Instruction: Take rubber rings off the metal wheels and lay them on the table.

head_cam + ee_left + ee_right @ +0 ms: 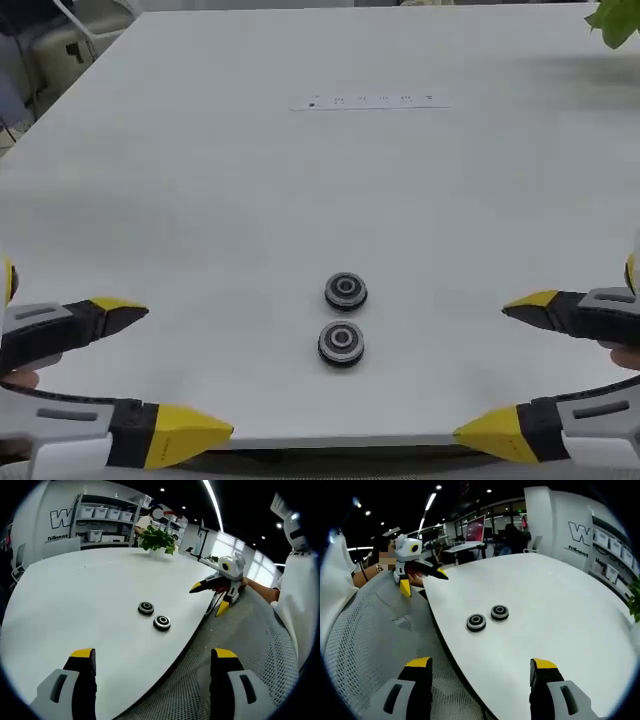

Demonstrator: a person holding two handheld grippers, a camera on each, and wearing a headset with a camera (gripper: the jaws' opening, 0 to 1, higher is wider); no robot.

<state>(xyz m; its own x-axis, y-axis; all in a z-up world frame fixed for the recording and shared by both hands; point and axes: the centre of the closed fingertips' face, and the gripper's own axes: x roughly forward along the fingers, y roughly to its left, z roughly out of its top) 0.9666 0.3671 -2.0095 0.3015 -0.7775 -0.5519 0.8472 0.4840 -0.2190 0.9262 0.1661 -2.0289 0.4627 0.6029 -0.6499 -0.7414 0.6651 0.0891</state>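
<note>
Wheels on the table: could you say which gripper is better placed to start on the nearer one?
Right, only just. The left gripper and right gripper are open either side of the nearer wheel; the right one's tips look slightly closer to it.

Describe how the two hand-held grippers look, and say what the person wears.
The left hand-held gripper and the right hand-held gripper look alike. Each has two tapering jaws with pointed yellow tips, black middle sections and pale grey bodies. The person wears a white top.
</note>
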